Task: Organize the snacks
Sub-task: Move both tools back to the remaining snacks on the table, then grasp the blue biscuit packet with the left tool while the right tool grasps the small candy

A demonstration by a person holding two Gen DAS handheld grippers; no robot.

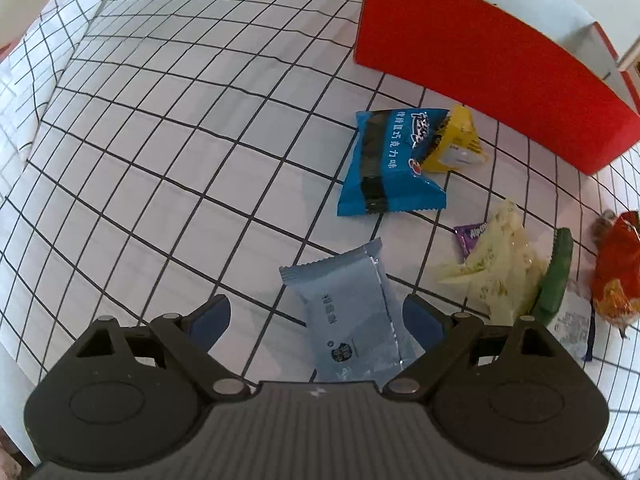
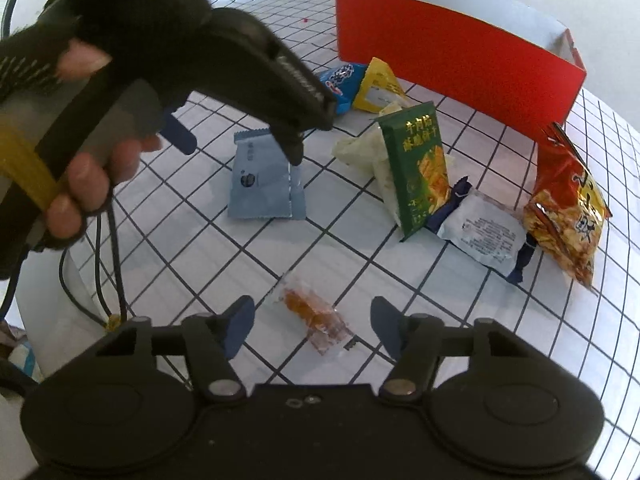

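Note:
A red box (image 1: 480,64) stands at the back of the checked tablecloth; it also shows in the right wrist view (image 2: 452,52). My left gripper (image 1: 316,320) is open above a pale blue packet (image 1: 352,316), which lies between its fingers; the packet also shows in the right wrist view (image 2: 264,180). My right gripper (image 2: 312,324) is open, with a small clear-wrapped orange candy (image 2: 316,316) between its fingers on the cloth. The left gripper body (image 2: 224,64) hangs over the pale blue packet in the right wrist view.
A bright blue packet (image 1: 388,160) and a yellow packet (image 1: 456,140) lie before the box. A green packet (image 2: 420,168) leans on a pale one (image 2: 368,152). A white packet (image 2: 488,232) and a red-orange bag (image 2: 568,208) sit at right. Cables (image 2: 108,264) hang left.

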